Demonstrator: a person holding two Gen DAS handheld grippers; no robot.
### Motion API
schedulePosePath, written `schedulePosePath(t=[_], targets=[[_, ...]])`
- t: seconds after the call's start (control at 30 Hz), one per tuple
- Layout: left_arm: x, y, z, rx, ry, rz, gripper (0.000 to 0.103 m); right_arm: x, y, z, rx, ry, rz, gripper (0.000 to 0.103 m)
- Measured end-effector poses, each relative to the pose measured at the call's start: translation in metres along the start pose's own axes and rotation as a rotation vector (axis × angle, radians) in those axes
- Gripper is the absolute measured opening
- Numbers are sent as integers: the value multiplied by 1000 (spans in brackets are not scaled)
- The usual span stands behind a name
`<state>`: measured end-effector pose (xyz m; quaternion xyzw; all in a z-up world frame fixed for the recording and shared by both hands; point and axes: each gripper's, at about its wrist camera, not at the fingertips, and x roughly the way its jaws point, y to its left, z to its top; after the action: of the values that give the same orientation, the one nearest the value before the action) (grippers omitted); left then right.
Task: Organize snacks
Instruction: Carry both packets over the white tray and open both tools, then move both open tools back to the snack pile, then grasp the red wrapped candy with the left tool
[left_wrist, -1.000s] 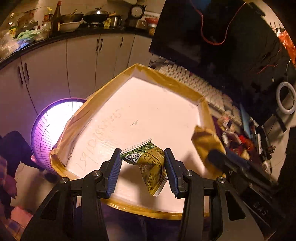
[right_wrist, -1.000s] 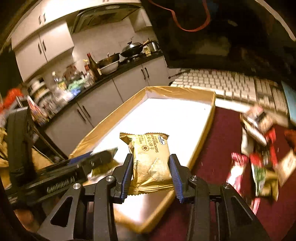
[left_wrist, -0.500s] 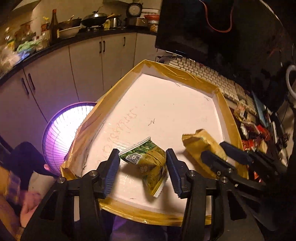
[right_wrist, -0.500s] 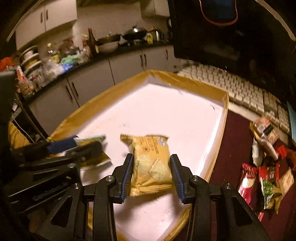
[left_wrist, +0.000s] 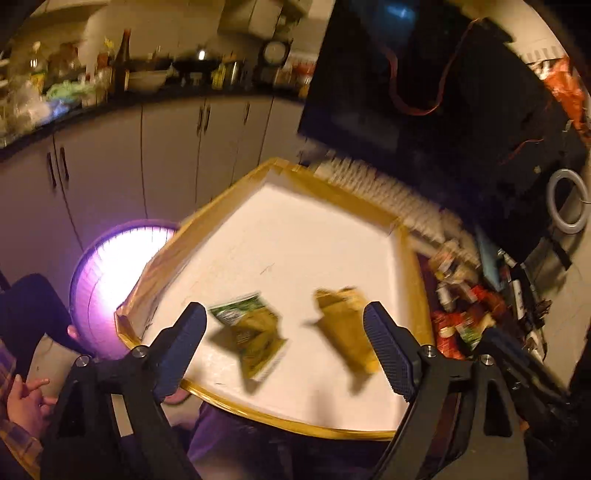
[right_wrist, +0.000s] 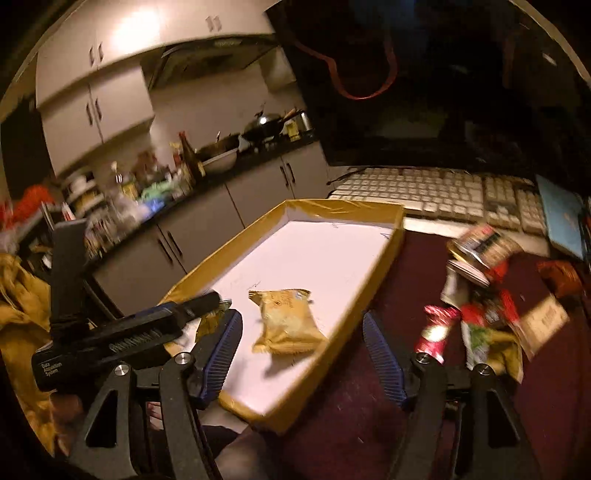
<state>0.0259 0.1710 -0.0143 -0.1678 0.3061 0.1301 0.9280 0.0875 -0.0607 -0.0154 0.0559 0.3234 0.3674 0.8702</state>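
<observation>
1. The left gripper (left_wrist: 284, 347) has its jaws spread wide and holds nothing. The green snack packet (left_wrist: 249, 339) lies loose on the white floor of the gold-edged tray (left_wrist: 332, 195), just ahead of the left-hand jaw at about 11 o'clock from the gripper's middle.
2. The right gripper (right_wrist: 303, 354) is likewise fully open and empty. The yellow cracker packet (right_wrist: 286, 323) rests in the tray just ahead of it at about 11 o'clock, with its long axis running roughly 12 to 6 in the right wrist view.
3. Both packets sit at the near end of the tray, side by side but apart, and the rest of the tray floor is bare.
4. The remaining snacks (right_wrist: 480, 317) are heaped on the dark red worktop (right_wrist: 369, 387) outside the tray, at about 2 o'clock from the right gripper and just beside it.
5. Judgement: the next pick turns on this; the pile lies on the right side, so the right gripper is much the nearer, while the left would have to cross the tray.
6. The red packet (right_wrist: 436, 332) at the pile's near edge stands roughly upright along 12 to 6, so the open jaws look already aligned to straddle it.
</observation>
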Motion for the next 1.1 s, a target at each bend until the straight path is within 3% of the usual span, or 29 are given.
schedulePosePath(t=[0.1, 0.37, 0.47, 0.67, 0.8, 0.9, 1.0, 1.07, 1.1], targets=[[-6, -32, -4, 95, 9, 37, 88, -16, -31, -6, 73, 1, -18, 71], [-18, -111, -33, 277, 55, -169, 87, -66, -114, -31, 315, -35, -38, 73], [-12, -139, -43, 351, 86, -195, 88, -78, -132, -39, 352, -51, -70, 73], [1, -170, -55, 424, 141, -209, 88, -78, -156, -45, 393, -46, -71, 70], [18, -190, -60, 534, 153, -215, 88, -81, -161, -51, 413, -46, -74, 70], [37, -208, -61, 629, 180, -171, 87, -85, -163, -57, 434, -47, -81, 70], [49, -222, -64, 720, 168, -219, 87, -87, -159, -62, 441, -46, -88, 70], [57, -221, -64, 712, 194, -263, 77, -88, -159, -63, 443, -46, -85, 70], [59, -219, -64, 701, 208, -272, 62, -89, -159, -65, 441, -47, -84, 70]])
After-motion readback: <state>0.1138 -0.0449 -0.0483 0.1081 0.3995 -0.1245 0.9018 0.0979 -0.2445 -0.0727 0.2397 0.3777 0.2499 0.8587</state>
